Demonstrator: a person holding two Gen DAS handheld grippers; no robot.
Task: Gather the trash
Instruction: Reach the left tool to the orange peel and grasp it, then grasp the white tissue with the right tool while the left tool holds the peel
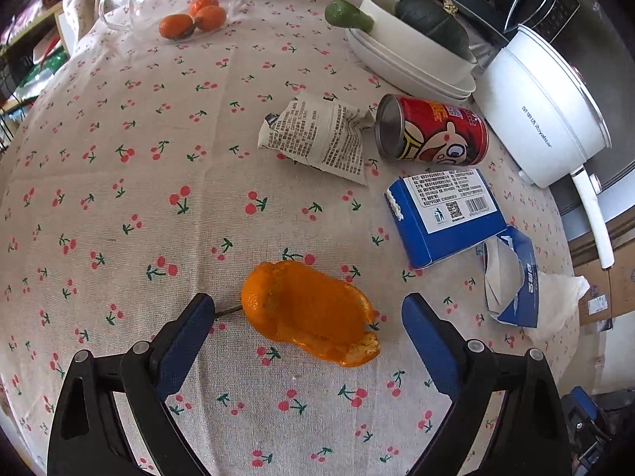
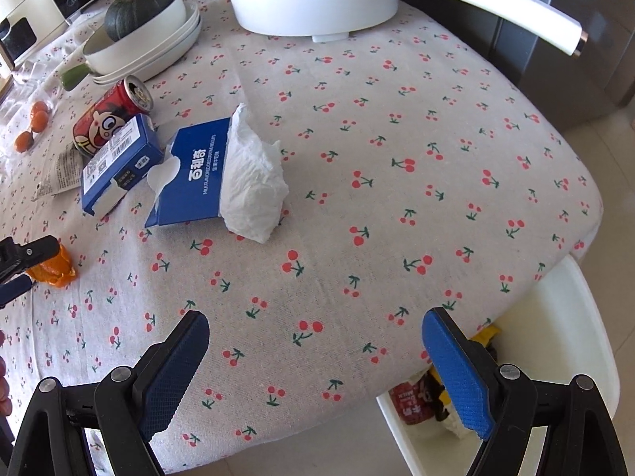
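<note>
Cherry-print cloth (image 1: 119, 206) covers the table to its rounded edge; dark cabinet fronts stand behind it and pale floor shows below in the right wrist view.

Trash on the cloth, counted: one orange peel (image 1: 309, 311), one crumpled printed paper (image 1: 317, 137), one red can (image 1: 432, 133) lying on its side, one blue box (image 1: 444, 218), one torn blue packet (image 2: 194, 176) and one white tissue (image 2: 252, 182) touching it. Other things — three small oranges (image 1: 196, 16), a stack of white dishes (image 1: 405, 67) holding one dark green squash (image 1: 432, 23), and one white electric pot (image 1: 543, 107).

A white bin (image 2: 555, 341) stands beside the table edge with wrappers inside.

The left gripper (image 1: 307, 311) is spread wide around the orange peel, one finger on each side, neither pad touching it. The right gripper (image 2: 313, 325) is also wide, nothing between its fingers, over bare cloth near the table edge — the tissue and packet lie well ahead of it.
</note>
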